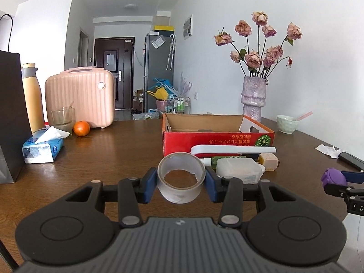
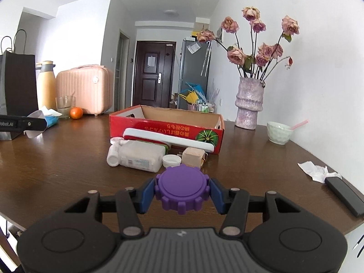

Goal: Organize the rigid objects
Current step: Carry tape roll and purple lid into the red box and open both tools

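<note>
My left gripper (image 1: 181,183) is shut on a roll of clear tape (image 1: 181,177), held above the brown table. My right gripper (image 2: 182,192) is shut on a purple notched lid (image 2: 182,190); the lid also shows at the right edge of the left wrist view (image 1: 333,177). Ahead stands an open red cardboard box (image 1: 218,137), also in the right wrist view (image 2: 166,127). In front of it lie a white and red flat object (image 2: 168,138), a white plastic bottle (image 2: 138,154), a small white cap (image 2: 171,160) and a tan block (image 2: 193,155).
At the left are a tissue pack (image 1: 43,147), an orange (image 1: 81,128), a glass (image 1: 63,119), a yellow flask (image 1: 33,97), a pink case (image 1: 79,97) and a dark bag (image 1: 11,118). At the right are a vase of roses (image 2: 249,104), a bowl (image 2: 278,132), crumpled paper (image 2: 315,169) and a black phone (image 2: 344,195).
</note>
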`<state>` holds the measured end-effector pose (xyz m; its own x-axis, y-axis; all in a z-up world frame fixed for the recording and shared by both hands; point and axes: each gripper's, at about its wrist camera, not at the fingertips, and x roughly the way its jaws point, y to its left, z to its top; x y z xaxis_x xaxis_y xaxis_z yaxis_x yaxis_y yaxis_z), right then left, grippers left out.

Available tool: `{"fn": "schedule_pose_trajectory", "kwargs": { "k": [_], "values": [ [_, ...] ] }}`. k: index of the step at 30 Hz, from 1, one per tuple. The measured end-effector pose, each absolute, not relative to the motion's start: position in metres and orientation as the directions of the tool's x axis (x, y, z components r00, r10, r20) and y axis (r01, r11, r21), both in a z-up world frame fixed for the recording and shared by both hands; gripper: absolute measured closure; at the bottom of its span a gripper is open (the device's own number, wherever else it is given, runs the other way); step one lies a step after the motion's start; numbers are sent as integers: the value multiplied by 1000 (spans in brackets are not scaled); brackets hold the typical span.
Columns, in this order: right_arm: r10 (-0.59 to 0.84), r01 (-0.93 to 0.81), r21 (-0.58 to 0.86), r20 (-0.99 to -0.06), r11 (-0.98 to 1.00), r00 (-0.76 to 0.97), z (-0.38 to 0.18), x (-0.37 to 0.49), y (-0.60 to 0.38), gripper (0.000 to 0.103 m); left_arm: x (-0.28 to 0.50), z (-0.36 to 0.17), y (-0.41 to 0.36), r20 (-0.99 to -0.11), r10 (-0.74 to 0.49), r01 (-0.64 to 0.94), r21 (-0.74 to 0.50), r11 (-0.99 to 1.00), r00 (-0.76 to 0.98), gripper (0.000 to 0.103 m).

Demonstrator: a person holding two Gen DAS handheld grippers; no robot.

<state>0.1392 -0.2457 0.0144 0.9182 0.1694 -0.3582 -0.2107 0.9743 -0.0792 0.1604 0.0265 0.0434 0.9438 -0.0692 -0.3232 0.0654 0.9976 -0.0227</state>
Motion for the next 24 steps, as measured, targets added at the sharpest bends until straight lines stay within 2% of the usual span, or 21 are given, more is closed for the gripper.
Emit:
{"fn": "schedule_pose_trajectory", "kwargs": {
  "k": [10,17,21,24],
  "values": [
    [224,-252,-37,-345,967,911,51,194,-248,51,218,76,39,-341,-150,135,-69,988,928,58],
    [241,-272,-50,-328,961,913,100,276,-248,51,305,123,51,-349,-216,181,-131,975,912,58],
    [248,-282,-62,-322,957,913,121,329,-244,51,368,135,46,-364,-203,185,-84,979,909,58],
    [251,-285,-61,-329,957,911,133,374,-242,51,418,134,44,-414,-201,186,-78,980,888,58]
  ]
}}
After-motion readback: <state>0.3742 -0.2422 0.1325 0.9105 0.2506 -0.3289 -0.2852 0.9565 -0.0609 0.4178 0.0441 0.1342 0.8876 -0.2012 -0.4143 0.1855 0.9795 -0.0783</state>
